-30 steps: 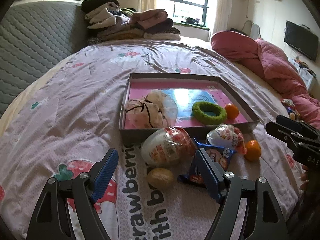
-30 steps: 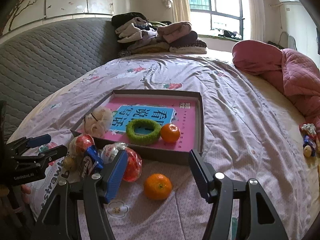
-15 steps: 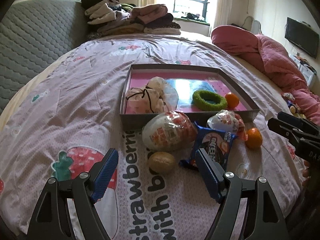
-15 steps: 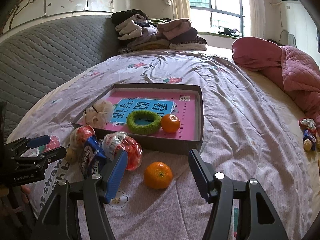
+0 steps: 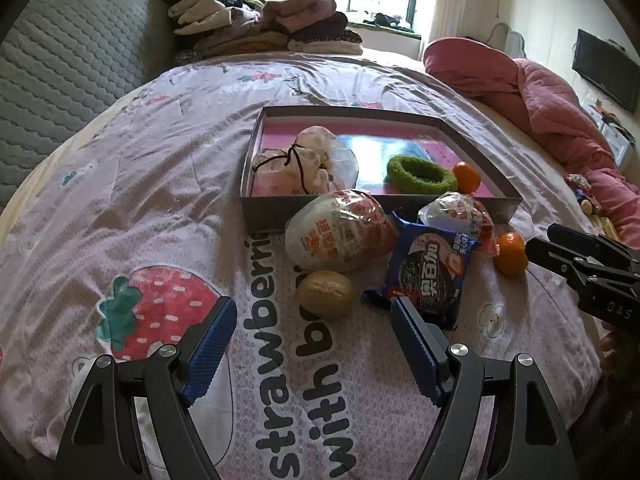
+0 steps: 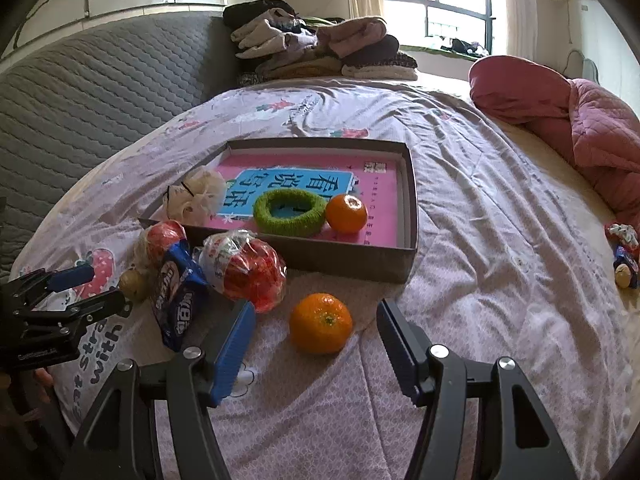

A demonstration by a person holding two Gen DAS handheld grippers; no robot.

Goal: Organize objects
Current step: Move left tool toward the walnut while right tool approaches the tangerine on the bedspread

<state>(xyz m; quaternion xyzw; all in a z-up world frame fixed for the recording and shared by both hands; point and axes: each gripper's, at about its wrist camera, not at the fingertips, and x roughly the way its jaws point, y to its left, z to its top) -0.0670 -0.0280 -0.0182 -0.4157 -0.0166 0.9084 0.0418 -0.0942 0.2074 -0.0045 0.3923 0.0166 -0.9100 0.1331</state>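
Both grippers have eased closer to the heap of things on the bed [image 5: 168, 184], so the tray [image 6: 352, 262] and snacks look nearer than a second ago.

An orange [image 6: 321, 323] lies on the quilt just in front of the tray's near wall, straight ahead of the right gripper [image 6: 316, 344], whose jaws stand apart with nothing between them. It is bright, round, with a small green stem mark. Left of it a red-and-white bag [image 6: 244, 268] leans against the tray wall, and a blue packet [image 6: 178, 292] lies beside that. A second wrapped bag [image 5: 340, 236] and a brown nut [image 5: 325, 293] sit further left, ahead of the left gripper [image 5: 314, 336], also open and empty.

Inside the tray, on a pink book [image 6: 380, 188], are a green ring [image 6: 290, 213], another orange [image 6: 346, 213] touching it, and a tied cloth pouch [image 6: 196, 198] at the left end.

Folded clothes [image 6: 320, 48] are piled at the bed's far edge by the grey headboard [image 6: 100, 104]; a pink quilt [image 6: 568, 120] is bunched along the right side, with small toys [image 6: 624, 256] near that edge.
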